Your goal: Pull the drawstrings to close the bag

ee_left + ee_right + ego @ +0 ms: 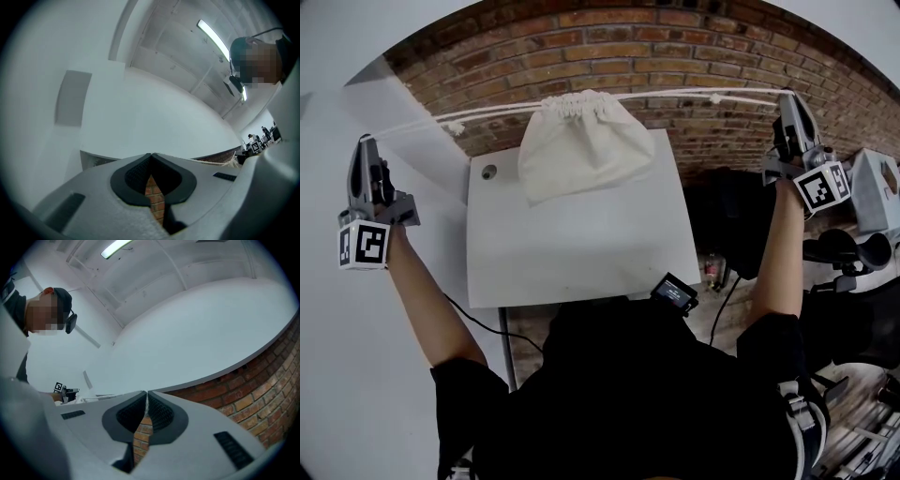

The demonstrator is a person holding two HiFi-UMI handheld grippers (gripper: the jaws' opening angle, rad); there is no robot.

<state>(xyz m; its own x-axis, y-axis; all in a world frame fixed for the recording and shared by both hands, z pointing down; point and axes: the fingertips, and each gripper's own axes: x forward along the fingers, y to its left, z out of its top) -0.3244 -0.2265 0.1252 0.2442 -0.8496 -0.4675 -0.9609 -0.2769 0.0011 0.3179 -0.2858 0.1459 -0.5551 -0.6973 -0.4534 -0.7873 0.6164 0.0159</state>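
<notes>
Soft, light bag (581,145) at 12 o'clock; left gripper (366,142) and right gripper (788,101) each clench 1 thin, likely slippery cord (666,95) end.

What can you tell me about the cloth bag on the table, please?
The bag is off-white, soft, woven-looking cloth, plump and creased. Its mouth is gathered tight at the top. Its lower part rests on the far end of the white table, in front of a brick wall. The left drawstring and right drawstring, each knotted, run taut from the mouth out to the shut left gripper and right gripper.
</notes>
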